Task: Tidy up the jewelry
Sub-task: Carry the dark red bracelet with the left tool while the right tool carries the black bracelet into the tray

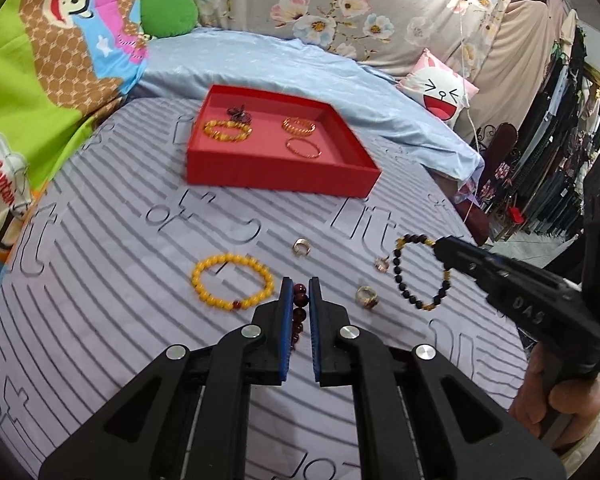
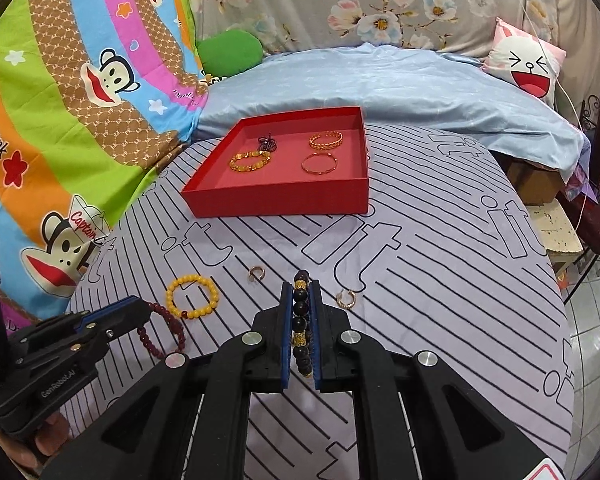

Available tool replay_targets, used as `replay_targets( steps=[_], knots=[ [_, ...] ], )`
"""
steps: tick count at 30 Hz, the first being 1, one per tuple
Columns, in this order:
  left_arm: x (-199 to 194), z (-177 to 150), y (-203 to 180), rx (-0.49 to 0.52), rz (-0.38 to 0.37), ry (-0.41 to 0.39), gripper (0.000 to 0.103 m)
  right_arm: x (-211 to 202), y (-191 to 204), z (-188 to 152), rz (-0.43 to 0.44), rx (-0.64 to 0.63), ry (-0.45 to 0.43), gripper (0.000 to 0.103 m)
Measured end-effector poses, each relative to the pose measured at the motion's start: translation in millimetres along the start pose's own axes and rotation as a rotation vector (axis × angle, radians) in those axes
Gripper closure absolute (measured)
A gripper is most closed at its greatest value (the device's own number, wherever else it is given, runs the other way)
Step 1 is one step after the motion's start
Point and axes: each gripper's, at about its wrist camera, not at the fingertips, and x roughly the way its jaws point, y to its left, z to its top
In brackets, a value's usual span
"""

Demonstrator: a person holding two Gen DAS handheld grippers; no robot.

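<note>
My left gripper (image 1: 300,284) is shut on a dark red bead bracelet (image 1: 299,312), which hangs from it above the sheet (image 2: 162,334). My right gripper (image 2: 301,286) is shut on a black and gold bead bracelet (image 2: 300,320), seen dangling in the left wrist view (image 1: 416,272). A red tray (image 1: 276,178) further back holds a yellow bead bracelet (image 1: 226,130), a dark bead cluster (image 1: 239,112), a woven gold bangle (image 1: 299,125) and a thin gold bangle (image 1: 303,148). On the sheet lie a yellow bead bracelet (image 1: 232,288) and three gold rings (image 1: 301,247) (image 1: 382,264) (image 1: 367,297).
The striped lilac sheet (image 1: 120,280) covers a rounded surface that drops off at the right towards a tiled floor (image 2: 592,340). A light blue sheet (image 2: 380,80), cartoon bedding (image 2: 60,100) and a white cushion (image 2: 528,66) lie behind the tray. A hand (image 1: 560,396) grips the right tool.
</note>
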Motion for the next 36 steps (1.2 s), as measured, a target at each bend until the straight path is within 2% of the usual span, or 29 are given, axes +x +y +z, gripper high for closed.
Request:
replay_targets(
  steps=[7, 17, 23, 25, 29, 32, 36],
  knots=[
    [12.0, 40.3, -12.4, 0.059, 0.005, -0.060, 0.095, 9.4, -6.6, 37.2, -0.017, -0.014, -0.051, 0.096],
    [41.8, 125.1, -13.9, 0.096, -0.010, -0.154, 0.095, 54.3, -7.3, 106.9, -0.009, -0.014, -0.080, 0.096],
    [57.4, 166.6, -0.3, 0.027, -0.072, -0.197, 0.095, 84.0, -2.5, 138.5, 0.040, 0.020, -0.090, 0.096],
    [70.4, 172.2, 11.1, -0.009, -0.094, -0.181, 0.095, 101.0, -7.3, 142.9, 0.077, 0.067, -0.064, 0.096],
    [114.1, 167.1, 44.1, -0.104, -0.123, -0.082, 0.095, 136.9, -16.5, 134.3, 0.097, 0.120, 0.017, 0.096],
    [138.4, 150.4, 65.3, -0.143, -0.071, -0.022, 0.095, 151.9, -21.6, 124.6, 0.063, 0.114, 0.051, 0.096],
    [144.6, 139.2, 77.0, -0.142, -0.001, -0.013, 0.095, 163.8, -31.2, 115.7, 0.026, 0.120, 0.079, 0.096]
  ],
)
